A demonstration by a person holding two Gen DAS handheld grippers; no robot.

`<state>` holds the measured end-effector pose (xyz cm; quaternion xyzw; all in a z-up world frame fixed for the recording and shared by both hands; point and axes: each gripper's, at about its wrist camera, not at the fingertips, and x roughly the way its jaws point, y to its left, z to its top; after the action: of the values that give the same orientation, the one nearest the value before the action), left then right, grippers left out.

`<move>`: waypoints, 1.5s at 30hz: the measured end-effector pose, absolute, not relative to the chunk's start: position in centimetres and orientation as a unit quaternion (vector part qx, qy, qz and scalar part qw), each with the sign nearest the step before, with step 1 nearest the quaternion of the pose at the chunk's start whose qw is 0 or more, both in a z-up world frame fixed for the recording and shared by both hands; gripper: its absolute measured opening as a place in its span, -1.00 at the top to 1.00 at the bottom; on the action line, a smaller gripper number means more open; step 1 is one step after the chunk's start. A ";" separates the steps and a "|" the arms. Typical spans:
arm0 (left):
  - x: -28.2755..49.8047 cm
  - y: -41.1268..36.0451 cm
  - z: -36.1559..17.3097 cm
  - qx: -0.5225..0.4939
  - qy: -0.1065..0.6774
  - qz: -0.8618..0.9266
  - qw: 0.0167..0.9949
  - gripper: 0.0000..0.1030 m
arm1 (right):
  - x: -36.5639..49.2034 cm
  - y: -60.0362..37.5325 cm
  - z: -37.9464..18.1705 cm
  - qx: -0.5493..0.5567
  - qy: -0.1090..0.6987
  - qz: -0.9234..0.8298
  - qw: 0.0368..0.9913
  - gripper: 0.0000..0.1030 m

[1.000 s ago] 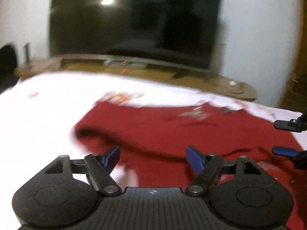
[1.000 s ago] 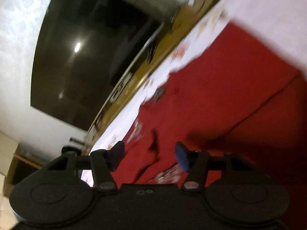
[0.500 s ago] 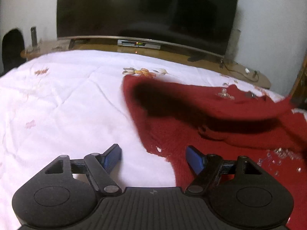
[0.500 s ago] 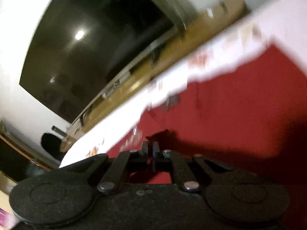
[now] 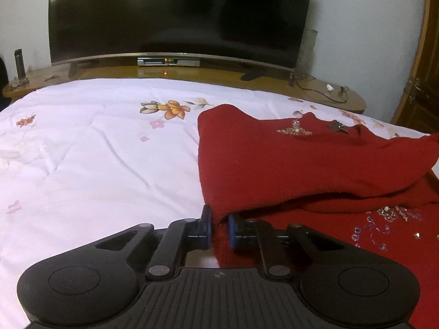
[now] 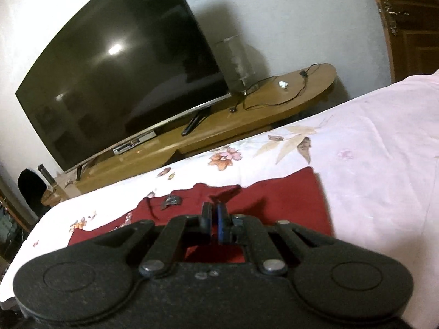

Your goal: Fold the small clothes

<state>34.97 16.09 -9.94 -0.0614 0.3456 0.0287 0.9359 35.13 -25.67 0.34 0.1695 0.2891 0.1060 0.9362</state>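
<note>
The left gripper (image 5: 218,229), its jaws just closing, is pinching the soft red knitted beaded sweater's (image 5: 301,161) near hem; the right gripper (image 6: 214,223) is clamped together on limp knit.

A large curved television (image 5: 181,13) with a dark screen stands on a long, low wooden TV bench (image 5: 208,74) against a pale wall (image 5: 365,27); a ceiling light shows as a bright spot reflected near the top of the screen. Under the television's lower edge sits a silver set-top box (image 5: 168,61) with small red lights. To the television's right a black cable (image 6: 277,93) trails across the bench, and further right stands a brown wooden door (image 5: 422,76). In front of the bench lies a bed with a pale floral bedsheet (image 5: 90,148).
</note>
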 end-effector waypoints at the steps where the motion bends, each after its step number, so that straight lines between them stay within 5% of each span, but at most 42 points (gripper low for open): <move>1: 35.0 16.0 -9.9 -0.060 0.347 0.028 0.936 0.78 | 34.9 -25.9 0.5 0.169 0.286 0.108 0.937 0.90; 23: 35.6 15.7 -9.7 -0.045 0.365 0.026 0.929 0.81 | 34.5 -30.0 -2.8 0.168 0.294 0.075 0.938 0.90; 27: 35.8 15.6 -9.6 -0.038 0.370 0.028 0.928 0.77 | 35.8 -30.1 -5.7 0.145 0.358 0.060 0.920 0.90; 29: 35.4 15.8 -9.3 -0.020 0.368 0.035 0.929 0.17 | 35.6 -30.3 -5.7 0.146 0.360 0.069 0.919 0.76; 30: 35.0 16.1 -9.1 -0.007 0.367 0.047 0.929 -0.62 | 35.4 -30.3 -5.3 0.143 0.359 0.070 0.920 0.68; 31: 34.3 16.6 -8.8 -0.001 0.357 0.056 0.933 -0.96 | 35.0 -30.4 -4.8 0.140 0.349 0.068 0.924 0.59; 35: 31.9 19.7 -6.5 -0.076 0.278 0.052 0.956 -0.95 | 33.2 -30.3 -2.6 0.111 0.302 0.072 0.944 0.43; 38: 34.1 18.5 -5.0 -0.082 0.238 0.013 0.968 -0.74 | 33.7 -29.0 -2.5 0.093 0.296 0.093 0.946 0.45; 45: 42.7 13.2 -7.8 -0.071 0.267 -0.066 0.959 -0.73 | 37.0 -22.6 -3.3 0.042 0.295 0.147 0.943 0.46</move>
<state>42.71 13.21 -7.77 -0.0706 0.2671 -0.0663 0.9588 37.01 -22.58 -3.29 0.0420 0.2950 0.1474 0.9431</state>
